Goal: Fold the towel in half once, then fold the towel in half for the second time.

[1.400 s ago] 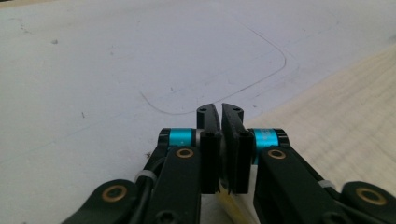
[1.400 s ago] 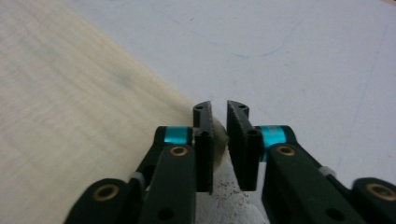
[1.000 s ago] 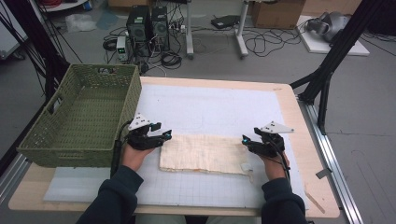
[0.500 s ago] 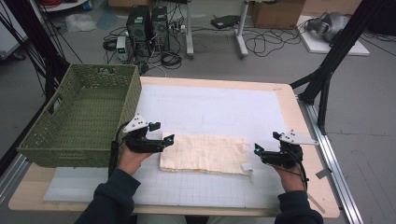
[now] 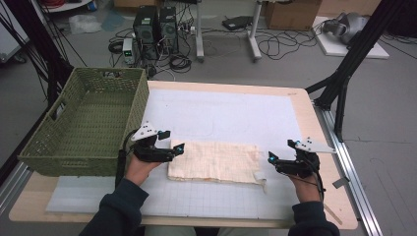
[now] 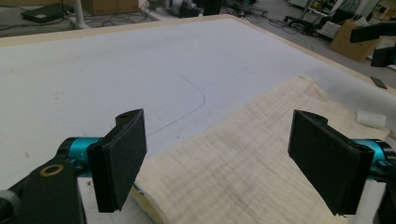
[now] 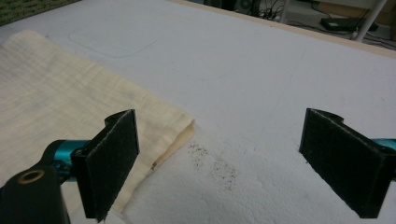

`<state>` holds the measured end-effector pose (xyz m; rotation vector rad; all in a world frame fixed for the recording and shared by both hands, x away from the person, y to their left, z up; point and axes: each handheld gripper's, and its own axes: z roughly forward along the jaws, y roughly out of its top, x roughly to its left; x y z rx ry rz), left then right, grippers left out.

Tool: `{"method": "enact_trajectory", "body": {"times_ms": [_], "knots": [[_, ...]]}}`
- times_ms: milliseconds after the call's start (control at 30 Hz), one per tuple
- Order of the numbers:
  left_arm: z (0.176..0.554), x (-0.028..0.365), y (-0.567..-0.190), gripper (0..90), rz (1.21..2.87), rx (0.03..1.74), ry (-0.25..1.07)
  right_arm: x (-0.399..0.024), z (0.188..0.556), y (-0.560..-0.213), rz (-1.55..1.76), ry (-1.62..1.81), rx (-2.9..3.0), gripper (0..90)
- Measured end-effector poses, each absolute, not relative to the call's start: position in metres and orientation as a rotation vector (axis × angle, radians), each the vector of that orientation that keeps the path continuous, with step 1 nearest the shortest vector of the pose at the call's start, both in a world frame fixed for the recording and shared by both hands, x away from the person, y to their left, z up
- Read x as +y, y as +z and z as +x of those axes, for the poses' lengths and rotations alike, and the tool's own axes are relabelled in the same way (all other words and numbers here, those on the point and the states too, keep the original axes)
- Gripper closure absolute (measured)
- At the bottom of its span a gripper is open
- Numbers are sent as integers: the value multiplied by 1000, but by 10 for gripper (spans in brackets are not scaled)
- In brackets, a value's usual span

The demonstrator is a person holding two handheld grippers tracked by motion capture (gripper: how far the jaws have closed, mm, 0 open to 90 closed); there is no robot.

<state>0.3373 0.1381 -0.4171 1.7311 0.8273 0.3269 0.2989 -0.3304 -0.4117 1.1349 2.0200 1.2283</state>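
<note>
While folded cream cloth (image 5: 212,162) lies long axis left-right on white mat (image 5: 226,113), left gripper (image 5: 177,149) sits just beside its left end, right gripper (image 5: 272,160) near right end. Both jaws just opened wide, nothing held.

Basket (image 5: 88,123) walls block left; mat (image 5: 221,110) beyond cloth (image 5: 214,161) open.
</note>
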Motion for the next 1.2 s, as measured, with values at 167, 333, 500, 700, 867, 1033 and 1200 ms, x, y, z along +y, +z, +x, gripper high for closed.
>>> {"method": "enact_trajectory", "body": {"times_ms": [167,333,500,700,867,1033,1200], "knots": [[338,140,-419,201,1741,834,320,-333,300,-411,1153,1232,2015,112],[340,138,-421,213,1739,836,315,-332,300,-411,1147,1231,2018,112],[343,140,-423,214,1746,862,312,-333,300,-413,1153,1226,2028,112],[355,139,-422,214,1742,929,344,-330,300,-415,1143,1210,2058,112],[366,135,-423,262,1800,942,364,-330,299,-416,1147,1221,2064,112],[375,133,-436,337,1859,1001,369,-328,301,-417,1155,1217,2075,112],[379,130,-446,408,1926,995,314,-325,302,-420,1157,1200,2089,112]]}}
